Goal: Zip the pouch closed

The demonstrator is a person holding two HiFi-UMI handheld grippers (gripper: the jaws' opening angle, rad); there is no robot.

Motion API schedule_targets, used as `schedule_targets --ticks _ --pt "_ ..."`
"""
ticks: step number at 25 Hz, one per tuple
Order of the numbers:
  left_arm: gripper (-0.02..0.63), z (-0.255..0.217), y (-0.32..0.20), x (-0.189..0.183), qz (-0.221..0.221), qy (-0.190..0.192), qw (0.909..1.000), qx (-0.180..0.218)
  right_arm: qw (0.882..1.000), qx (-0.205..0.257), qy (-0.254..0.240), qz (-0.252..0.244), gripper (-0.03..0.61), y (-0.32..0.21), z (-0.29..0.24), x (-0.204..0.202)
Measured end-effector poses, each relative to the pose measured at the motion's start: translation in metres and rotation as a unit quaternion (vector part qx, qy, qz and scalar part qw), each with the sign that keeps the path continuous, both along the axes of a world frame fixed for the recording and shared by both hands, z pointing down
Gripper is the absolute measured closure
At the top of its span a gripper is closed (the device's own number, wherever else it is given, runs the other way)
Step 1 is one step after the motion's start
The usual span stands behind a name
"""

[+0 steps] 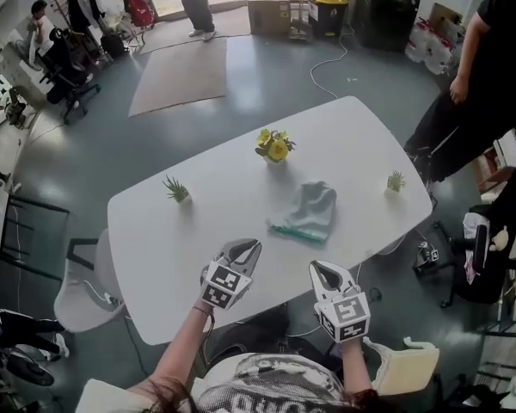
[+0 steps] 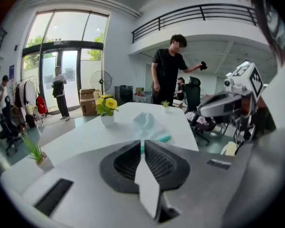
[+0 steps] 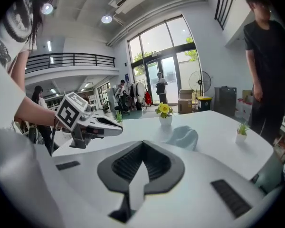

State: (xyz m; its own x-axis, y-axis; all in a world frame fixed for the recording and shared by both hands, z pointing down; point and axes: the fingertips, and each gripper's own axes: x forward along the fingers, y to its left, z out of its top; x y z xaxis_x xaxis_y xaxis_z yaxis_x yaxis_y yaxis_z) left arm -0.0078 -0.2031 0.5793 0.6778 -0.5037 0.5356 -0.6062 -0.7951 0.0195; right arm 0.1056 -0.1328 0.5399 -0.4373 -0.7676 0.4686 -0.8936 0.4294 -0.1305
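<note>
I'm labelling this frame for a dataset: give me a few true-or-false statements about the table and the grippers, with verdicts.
The pouch lies on the table. True.
The left gripper holds the pouch. False: it is shut on nothing, short of the pouch.
The yellow flowers stand beyond the pouch. True.
The right gripper has its jaws wide apart. False: they are together, with nothing between them.
</note>
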Motion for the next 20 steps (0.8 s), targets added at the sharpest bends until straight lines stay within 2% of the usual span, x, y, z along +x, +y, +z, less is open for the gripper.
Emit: schedule_targets --ticks 2,3,4,7,10,12,14,16,20 --pt "0.568 0.016 -0.016 -0.003 0.023 -0.027 0.9993 0.009 1.0 -0.01 -0.003 0.0 0.588 -0.006 0.006 0.0" --pt "0.501 0.024 -0.024 -0.004 0.035 -0.04 0.9986 0.011 1.0 -0.015 -0.003 0.0 0.588 -0.009 0.009 0.0" --pt "0.474 0.032 -0.032 -0.004 0.048 -0.053 0.9974 0.011 1.0 -0.02 -0.002 -0.001 0.588 -0.012 0.012 -0.001" --pt "0.476 0.051 -0.051 0.002 0.087 -0.091 0.9919 0.022 1.0 -0.028 0.003 -0.005 0.588 -0.019 0.018 -0.002" --pt "0.483 0.072 -0.064 0.012 0.136 -0.131 0.9814 0.036 0.999 -0.032 0.006 -0.014 0.588 -0.025 0.021 -0.007" --pt "0.495 0.086 -0.069 0.016 0.176 -0.175 0.9675 0.05 0.999 -0.034 0.009 -0.018 0.588 -0.028 0.021 -0.009" --pt "0.5 0.098 -0.069 0.018 0.223 -0.217 0.9484 0.064 0.999 -0.036 0.009 -0.019 0.588 -0.029 0.02 -0.01" --pt "0.499 0.108 -0.066 0.02 0.262 -0.24 0.9322 0.067 0.999 -0.039 0.01 -0.018 0.588 -0.028 0.021 -0.01" --pt "0.499 0.123 -0.069 0.028 0.309 -0.279 0.906 0.077 0.999 -0.044 0.011 -0.02 0.588 -0.028 0.024 -0.007"
